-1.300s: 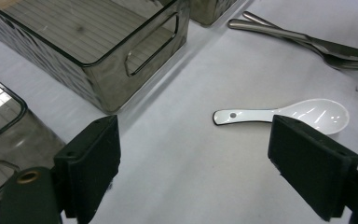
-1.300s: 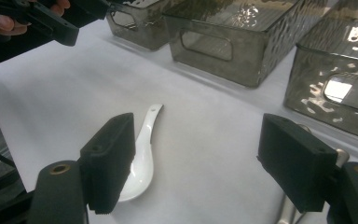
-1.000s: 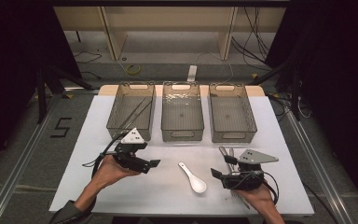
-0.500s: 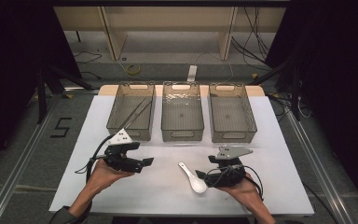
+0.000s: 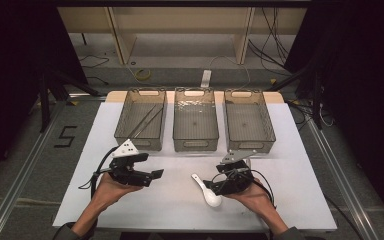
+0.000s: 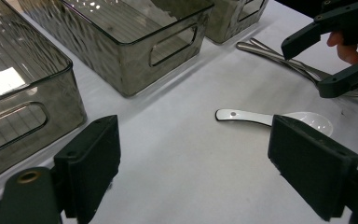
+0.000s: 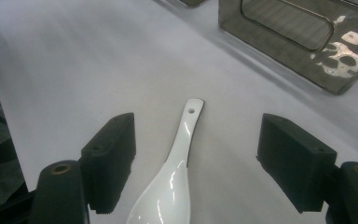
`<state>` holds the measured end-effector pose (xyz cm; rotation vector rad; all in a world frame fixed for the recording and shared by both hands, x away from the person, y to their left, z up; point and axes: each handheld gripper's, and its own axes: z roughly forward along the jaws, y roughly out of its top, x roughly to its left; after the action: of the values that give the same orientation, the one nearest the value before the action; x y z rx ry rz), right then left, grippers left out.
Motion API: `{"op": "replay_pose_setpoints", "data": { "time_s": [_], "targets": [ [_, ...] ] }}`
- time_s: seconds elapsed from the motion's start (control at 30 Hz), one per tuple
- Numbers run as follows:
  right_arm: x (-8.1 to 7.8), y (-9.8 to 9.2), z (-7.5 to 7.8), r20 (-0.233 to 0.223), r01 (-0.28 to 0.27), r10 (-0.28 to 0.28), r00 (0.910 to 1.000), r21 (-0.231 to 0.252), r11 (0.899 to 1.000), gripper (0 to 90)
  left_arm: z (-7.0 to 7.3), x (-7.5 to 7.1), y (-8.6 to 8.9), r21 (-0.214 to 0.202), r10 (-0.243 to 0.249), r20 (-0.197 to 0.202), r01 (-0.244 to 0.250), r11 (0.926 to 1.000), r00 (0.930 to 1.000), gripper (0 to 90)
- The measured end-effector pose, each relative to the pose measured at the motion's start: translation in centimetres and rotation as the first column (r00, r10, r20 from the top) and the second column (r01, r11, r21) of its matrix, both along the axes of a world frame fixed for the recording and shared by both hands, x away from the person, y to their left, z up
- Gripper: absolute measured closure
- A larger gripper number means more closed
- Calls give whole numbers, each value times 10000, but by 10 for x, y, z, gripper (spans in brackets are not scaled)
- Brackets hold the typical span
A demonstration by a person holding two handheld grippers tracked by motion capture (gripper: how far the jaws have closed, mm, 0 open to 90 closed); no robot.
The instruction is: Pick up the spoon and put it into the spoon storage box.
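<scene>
One white spoon [image 5: 206, 190], lying flat, handle pointing far-left, bowl near-right

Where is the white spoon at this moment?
In the high view the spoon lies on the white table, in front of the middle bin, just left of the right claw, whose open jaws straddle its bowl.

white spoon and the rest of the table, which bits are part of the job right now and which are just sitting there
In the job:
- white ceramic soup spoon, lying between the open fingers of the right gripper
- right gripper

Lying about:
- left gripper, open, off to the side
- three smoky plastic bins; the left one holds thin metal utensils
- metal cutlery on the table by the right gripper
</scene>
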<state>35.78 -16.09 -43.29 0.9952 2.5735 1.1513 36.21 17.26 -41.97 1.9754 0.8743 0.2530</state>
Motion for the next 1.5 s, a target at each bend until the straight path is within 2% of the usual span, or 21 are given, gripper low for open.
{"op": "replay_pose_setpoints", "data": {
  "time_s": [0.27,0.4,0.47,0.63,0.87,1.03,1.37,1.5],
  "targets": [
    [15,2,-4,-512,-90,84,9987,-112,9999,360,0,1,3,-80,201,93,-201,9998,9998,165],
    [19,3,-7,-619,-153,142,9980,-164,9997,383,1,1,3,-164,287,150,-285,9995,9995,165],
    [20,4,-8,-656,-202,177,9977,-379,9991,383,1,1,4,-184,321,154,-318,9993,9994,165],
    [25,8,-10,-810,-368,323,9962,-544,9978,396,1,1,3,-159,272,193,-269,9995,9994,165],
    [27,17,-16,-1046,-679,583,9928,-907,9936,409,1,-1,1,-98,185,272,-182,9998,9995,166],
    [27,23,-21,-1397,-845,684,9878,-1126,9900,445,1,-2,0,-175,130,349,-123,9998,9993,165],
    [28,32,-30,-1719,-1200,908,9809,-1678,9785,565,2,-3,2,-387,188,493,-169,9991,9986,166],
    [29,34,-33,-1988,-1256,918,9757,-1650,9783,590,3,-3,2,-500,230,563,-202,9985,9982,165]
  ]
}}
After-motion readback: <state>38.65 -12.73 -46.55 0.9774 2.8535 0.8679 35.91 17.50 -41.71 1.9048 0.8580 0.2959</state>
